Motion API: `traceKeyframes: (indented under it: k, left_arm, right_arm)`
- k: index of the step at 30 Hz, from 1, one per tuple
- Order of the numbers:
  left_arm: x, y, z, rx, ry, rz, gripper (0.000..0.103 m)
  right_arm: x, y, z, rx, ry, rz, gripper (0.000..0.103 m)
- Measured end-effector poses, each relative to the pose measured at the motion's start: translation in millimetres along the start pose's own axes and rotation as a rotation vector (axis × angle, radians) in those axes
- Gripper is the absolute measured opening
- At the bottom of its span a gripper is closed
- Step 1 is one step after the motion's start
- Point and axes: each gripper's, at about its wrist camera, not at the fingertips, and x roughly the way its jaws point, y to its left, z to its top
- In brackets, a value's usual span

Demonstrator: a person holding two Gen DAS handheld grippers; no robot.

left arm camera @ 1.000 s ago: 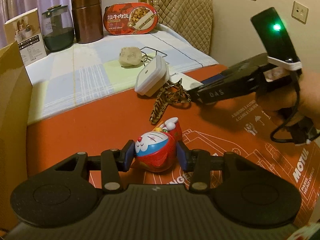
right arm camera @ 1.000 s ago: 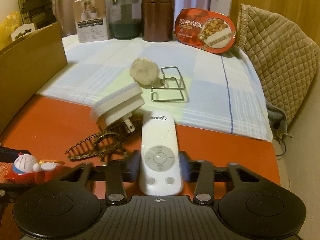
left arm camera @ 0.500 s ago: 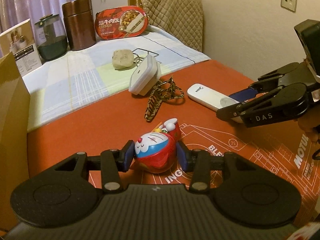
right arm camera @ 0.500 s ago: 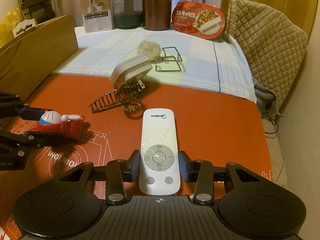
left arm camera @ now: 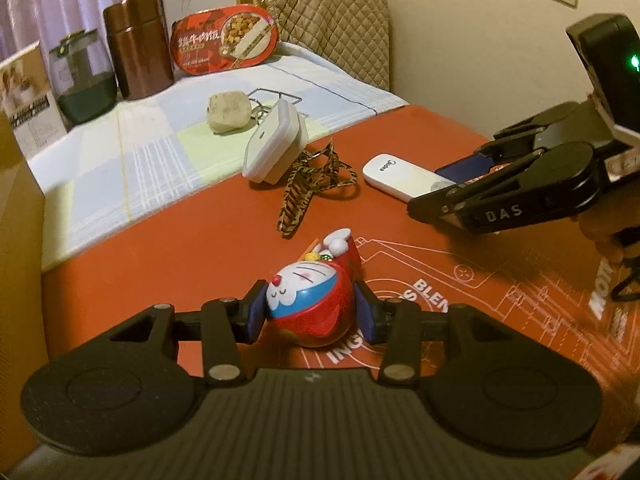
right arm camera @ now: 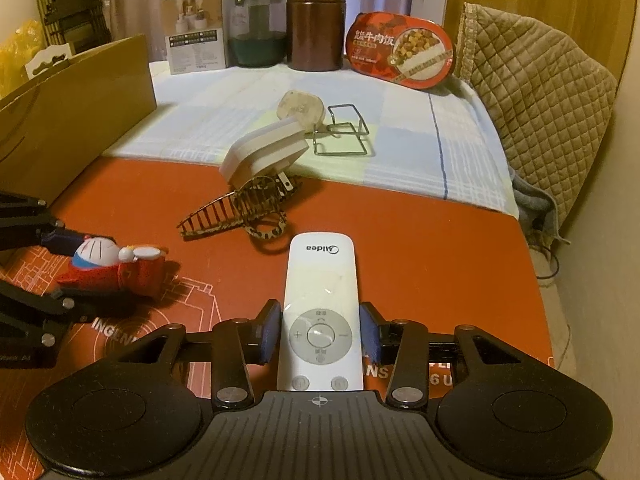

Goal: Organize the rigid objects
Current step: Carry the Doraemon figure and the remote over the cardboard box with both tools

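My left gripper (left arm camera: 311,312) is shut on a red and blue Doraemon toy (left arm camera: 314,300), low over the orange mat (left arm camera: 168,248). The toy also shows in the right wrist view (right arm camera: 116,266), between the left gripper's fingers. My right gripper (right arm camera: 319,334) is shut on a white Midea remote (right arm camera: 322,304), which points away from me over the mat. In the left wrist view the remote (left arm camera: 400,176) sticks out of the right gripper (left arm camera: 444,184) at the right.
A white charger block (right arm camera: 264,152) leans on a tiger-striped hair clip (right arm camera: 244,208) mid-table. Behind are a beige lump (right arm camera: 300,108), a wire stand (right arm camera: 344,132), a red food tray (right arm camera: 404,50), a brown canister (right arm camera: 316,24), a glass jar (right arm camera: 256,32) and a small box (right arm camera: 196,32). A cardboard box (right arm camera: 76,108) stands left.
The right gripper pulled back toward the near right side with the remote in it. The left gripper still holds the toy and has shifted only a little.
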Motion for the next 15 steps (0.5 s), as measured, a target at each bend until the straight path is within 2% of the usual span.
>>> traceKeyframes:
  k: [7, 15]
  left_arm:
    - [-10.2, -0.5, -0.3, -0.069, 0.007, -0.022, 0.04]
    - [-33.3, -2.0, 6.4, -0.108, -0.016, -0.025, 0.04]
  right_arm:
    - [-3.6, 3.0, -0.4, 0.025, 0.009, -0.032, 0.037]
    - [-33.3, 5.7, 2.9, 0.06, -0.019, -0.025, 0.037]
